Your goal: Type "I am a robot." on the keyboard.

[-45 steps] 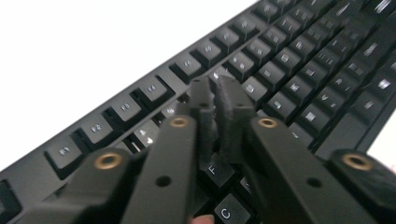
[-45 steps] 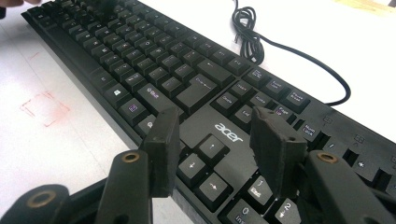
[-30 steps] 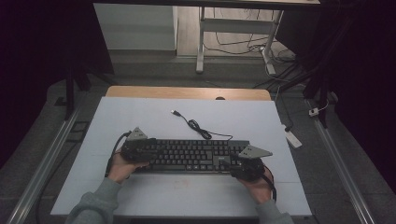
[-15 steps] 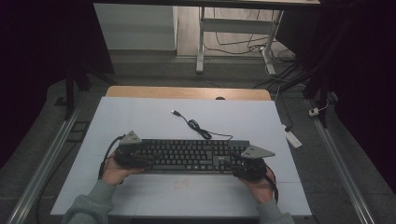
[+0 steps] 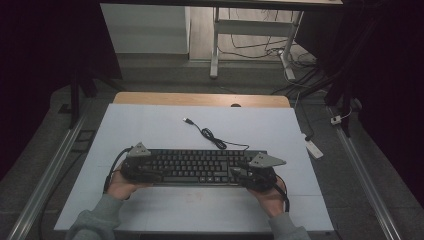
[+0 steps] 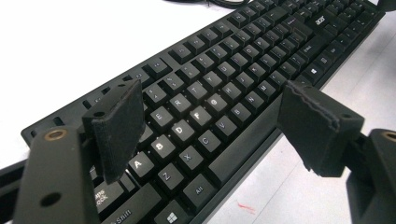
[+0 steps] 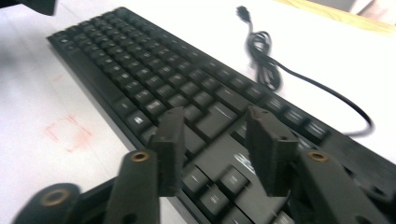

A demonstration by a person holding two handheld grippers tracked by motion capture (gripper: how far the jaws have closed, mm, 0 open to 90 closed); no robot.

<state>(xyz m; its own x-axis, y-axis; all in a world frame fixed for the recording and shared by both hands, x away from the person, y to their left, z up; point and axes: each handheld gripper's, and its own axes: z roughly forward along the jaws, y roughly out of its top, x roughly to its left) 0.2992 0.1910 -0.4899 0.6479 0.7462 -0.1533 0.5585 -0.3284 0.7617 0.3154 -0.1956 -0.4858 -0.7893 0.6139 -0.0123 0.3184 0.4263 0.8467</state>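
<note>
Keyboard (image 5: 200, 167) lies flat on the bench (image 5: 150, 130) between my hand-held grippers, left hand-held gripper (image 5: 150, 173) and right hand-held gripper (image 5: 239, 172) both spread apart over its ends, gripping nothing.

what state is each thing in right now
keyboard: flat on the white table, keys up
cable: loosely coiled behind the keyboard, plug lying free
left tool: open wide, over the keyboard's left end
right tool: open, over the right end
</note>
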